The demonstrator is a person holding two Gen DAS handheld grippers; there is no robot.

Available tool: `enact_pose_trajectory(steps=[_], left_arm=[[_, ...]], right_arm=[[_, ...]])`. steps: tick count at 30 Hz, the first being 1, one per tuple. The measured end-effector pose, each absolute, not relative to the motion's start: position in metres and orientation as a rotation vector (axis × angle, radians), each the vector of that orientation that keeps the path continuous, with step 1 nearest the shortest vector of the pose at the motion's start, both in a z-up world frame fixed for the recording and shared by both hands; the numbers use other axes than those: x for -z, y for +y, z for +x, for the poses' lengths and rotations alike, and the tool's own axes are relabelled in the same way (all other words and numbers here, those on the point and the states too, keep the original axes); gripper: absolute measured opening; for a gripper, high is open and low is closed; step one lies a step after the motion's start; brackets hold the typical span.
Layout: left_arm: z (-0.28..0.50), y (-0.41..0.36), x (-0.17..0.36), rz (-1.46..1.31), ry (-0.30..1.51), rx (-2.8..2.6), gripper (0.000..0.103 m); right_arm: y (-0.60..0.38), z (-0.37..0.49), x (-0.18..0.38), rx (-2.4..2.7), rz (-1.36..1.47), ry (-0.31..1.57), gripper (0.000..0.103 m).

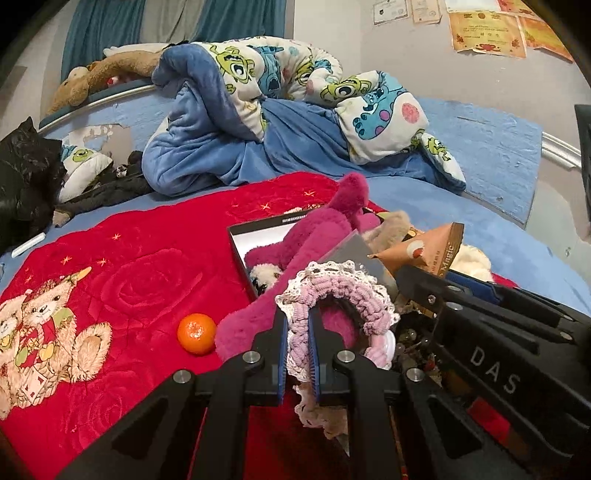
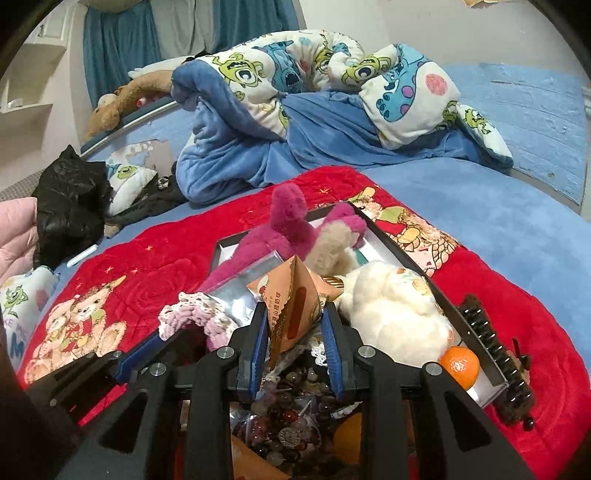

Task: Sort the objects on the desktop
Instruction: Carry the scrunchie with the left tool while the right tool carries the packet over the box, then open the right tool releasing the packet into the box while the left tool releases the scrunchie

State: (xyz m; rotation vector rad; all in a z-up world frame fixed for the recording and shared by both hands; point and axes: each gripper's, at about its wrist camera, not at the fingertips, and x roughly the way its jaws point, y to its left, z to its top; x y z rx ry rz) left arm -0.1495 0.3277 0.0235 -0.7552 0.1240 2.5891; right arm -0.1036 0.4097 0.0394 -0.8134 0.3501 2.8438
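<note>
Left wrist view: left gripper (image 1: 298,334) angles downward, jaws clamped on the pink scrunchie (image 1: 341,295) at the near edge of the box (image 1: 236,240).

Right wrist view: right gripper (image 2: 297,326) angles downward over the box (image 2: 487,380), jaws pinching the orange packet (image 2: 291,306).

Bedroom. Bed with blue sheet (image 1: 424,206), curved metal bed rail (image 1: 110,98) at far edge. Crumpled cartoon-monster quilt (image 1: 295,92) with blue lining piled mid-bed, brown plush toy (image 1: 92,77) lying along the rail. Teal curtains (image 1: 103,33) behind. Plain pale wall (image 1: 351,37), framed certificates (image 1: 484,26) pinned upper right. White shelf unit (image 2: 33,74) at left in right wrist view. Light dim, even.
</note>
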Motion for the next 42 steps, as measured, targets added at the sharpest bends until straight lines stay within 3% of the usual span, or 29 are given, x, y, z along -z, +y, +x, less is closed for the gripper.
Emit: enact_pose_trajectory(steps=[37, 42], left_arm=[[-0.154, 0.335, -0.002, -0.760, 0.150, -2.592, 0.011], [-0.154, 0.334, -0.002, -0.761, 0.148, -2.596, 0.020]], right_arm=[[0.412, -0.112, -0.023, -2.799, -0.892, 0.312, 0.029], [0.414, -0.112, -0.023, -2.803, -0.894, 0.332, 0.033]])
